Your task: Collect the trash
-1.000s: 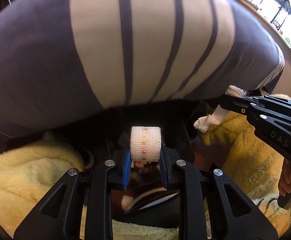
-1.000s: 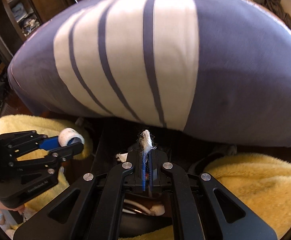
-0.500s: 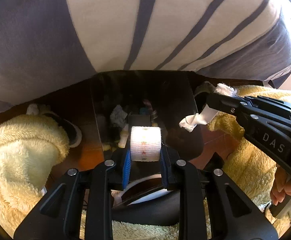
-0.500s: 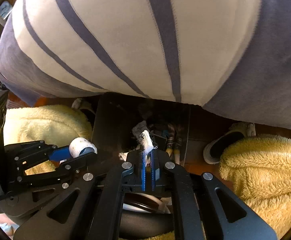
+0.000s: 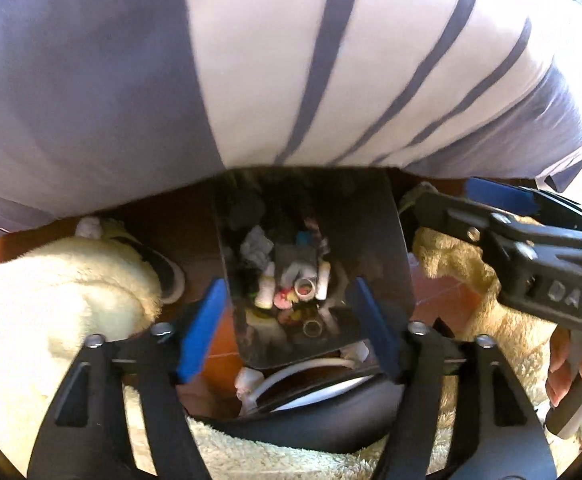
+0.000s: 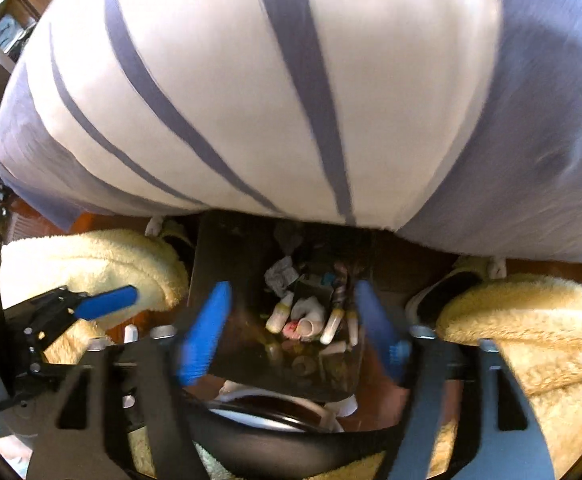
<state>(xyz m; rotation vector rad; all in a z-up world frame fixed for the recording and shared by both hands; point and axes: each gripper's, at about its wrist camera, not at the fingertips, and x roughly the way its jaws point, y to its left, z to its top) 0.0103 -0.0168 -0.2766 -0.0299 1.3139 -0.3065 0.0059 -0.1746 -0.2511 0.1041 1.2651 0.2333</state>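
A dark open trash bin (image 5: 391, 240) stands on the floor below both grippers, also in the right wrist view (image 6: 219, 264). Inside lie several scraps, among them a white bandage roll (image 5: 305, 288), crumpled paper (image 5: 255, 246) and small tubes (image 6: 331, 324). My left gripper (image 5: 287, 328) is open wide and empty above the bin. My right gripper (image 6: 295, 328) is open wide and empty above it too. Each gripper shows in the other's view, left gripper (image 6: 87, 308), right gripper (image 5: 491, 208).
The person's striped grey-and-white shirt (image 5: 291, 60) fills the upper half of both views. Fluffy yellow slippers (image 5: 51, 292) (image 6: 523, 320) flank the bin on the reddish floor (image 5: 435, 296). A dark strap (image 5: 311, 428) hangs close under the grippers.
Both grippers opened over the bin. The bandage roll left the left gripper and the white tissue scrap left the right one; the roll now lies in the bin.
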